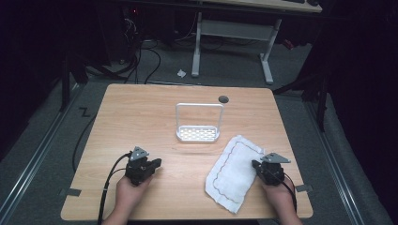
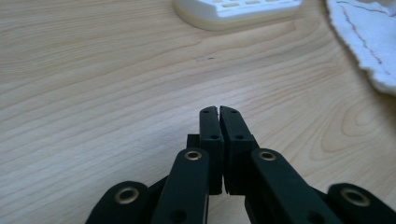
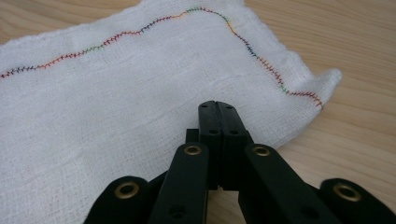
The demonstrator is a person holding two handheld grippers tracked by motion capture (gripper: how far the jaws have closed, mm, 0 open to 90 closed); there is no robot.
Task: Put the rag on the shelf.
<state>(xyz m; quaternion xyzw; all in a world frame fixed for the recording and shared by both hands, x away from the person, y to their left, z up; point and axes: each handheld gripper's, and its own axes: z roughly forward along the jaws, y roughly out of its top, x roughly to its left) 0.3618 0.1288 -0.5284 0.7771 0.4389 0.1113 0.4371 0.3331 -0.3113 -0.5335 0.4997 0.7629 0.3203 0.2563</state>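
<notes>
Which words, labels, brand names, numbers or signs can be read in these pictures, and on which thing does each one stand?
None: no readable text in any view.
The white cloth bears only a coloured stitched line, no letters.
The white rack shows only slots in its base, no brand.
The left gripper and right gripper, jaws shut, carry only brass rivets.
The wooden table has a dark round hole and a tiny dark mark, not writing.

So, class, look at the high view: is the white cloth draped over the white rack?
No: the white cloth lies flat on the table, beside the white rack and apart from it.
</notes>
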